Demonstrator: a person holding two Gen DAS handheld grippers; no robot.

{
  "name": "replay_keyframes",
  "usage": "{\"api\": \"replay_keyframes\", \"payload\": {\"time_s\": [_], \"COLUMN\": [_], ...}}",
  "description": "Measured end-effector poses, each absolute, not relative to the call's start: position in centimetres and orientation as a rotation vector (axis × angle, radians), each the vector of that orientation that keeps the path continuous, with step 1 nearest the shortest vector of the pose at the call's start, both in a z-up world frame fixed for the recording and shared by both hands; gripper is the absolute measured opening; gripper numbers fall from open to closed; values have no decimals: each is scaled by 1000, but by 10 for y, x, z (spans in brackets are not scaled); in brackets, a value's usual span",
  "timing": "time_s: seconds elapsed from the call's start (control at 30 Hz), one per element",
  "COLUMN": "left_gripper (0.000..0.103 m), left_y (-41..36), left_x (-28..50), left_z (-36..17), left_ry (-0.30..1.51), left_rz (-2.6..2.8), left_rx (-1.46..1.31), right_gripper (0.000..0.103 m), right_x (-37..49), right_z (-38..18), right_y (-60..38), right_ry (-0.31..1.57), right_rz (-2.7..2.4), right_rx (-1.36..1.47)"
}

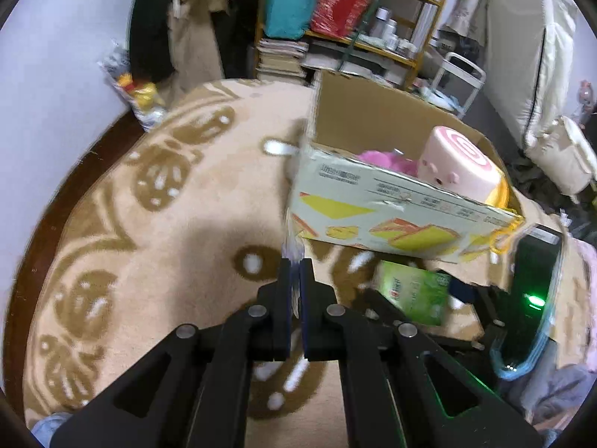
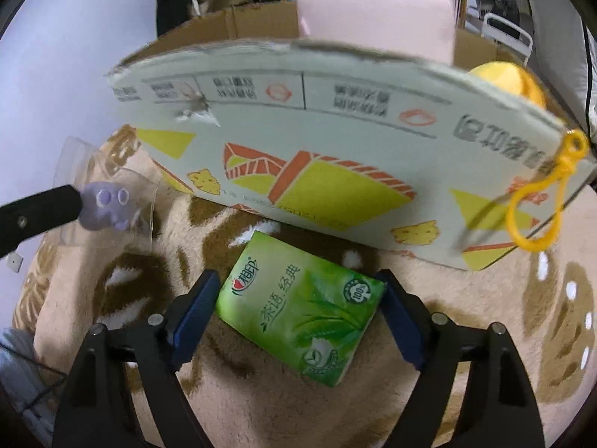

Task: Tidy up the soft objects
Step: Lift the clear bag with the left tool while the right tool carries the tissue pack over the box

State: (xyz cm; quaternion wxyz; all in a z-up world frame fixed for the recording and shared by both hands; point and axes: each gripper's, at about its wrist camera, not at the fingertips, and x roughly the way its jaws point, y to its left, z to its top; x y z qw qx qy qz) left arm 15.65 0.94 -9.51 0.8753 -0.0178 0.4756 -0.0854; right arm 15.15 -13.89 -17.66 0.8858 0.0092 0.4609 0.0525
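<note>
1. Tissue pack [image 2: 300, 308], green and soft-wrapped, lies on the blanket [image 2: 261, 403] just in front of the box [image 2: 335, 171], not yet stowed.
2. Right gripper [image 2: 298, 313] straddles the pack: its blue-padded jaws stand apart, one on each side; the right pad sits at the pack's corner, the left just clear, and no squeeze shows.
3. Left gripper [image 1: 296, 272] has its jaws together, clamped on the edge of a clear bag [image 2: 108, 201]; the right view shows a small purple plush toy [image 2: 106, 205] inside that bag, held up off the blanket to the left of the box.
4. Inside the open box sit a pink cylindrical toy [image 1: 457, 166], a pink fluffy item [image 1: 384, 158] and a yellow plush [image 2: 511, 82] whose yellow loop [image 2: 544, 201] hangs over the front wall.
5. Progress, by these views: at least three soft items are already boxed; the bagged toy is in hand but not in, and the tissue pack is bracketed but not gripped or lifted. More loose items may lie out of view.
6. Beyond the bed, cluttered shelves [image 1: 358, 18] with teal and red packages stand against the back wall, beside hanging clothes.
</note>
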Motion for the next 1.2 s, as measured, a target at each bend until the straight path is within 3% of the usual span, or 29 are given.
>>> {"api": "replay_keyframes", "payload": {"time_s": [0.23, 0.47, 0.8, 1.2], "left_gripper": [4, 4, 4, 5], "left_y": [10, 8, -5, -32], "left_x": [142, 113, 97, 127], "left_z": [-71, -20, 22, 34], "left_ry": [891, 641, 455, 368], "left_rz": [-169, -212, -256, -317], "left_rx": [-5, -5, 41, 62], "right_gripper": [88, 88, 88, 88], "right_x": [104, 72, 63, 77], "right_z": [-122, -67, 4, 16], "right_y": [-164, -192, -218, -239], "right_ry": [825, 704, 460, 381], "right_rz": [147, 100, 29, -1], "right_rx": [18, 32, 31, 54]}}
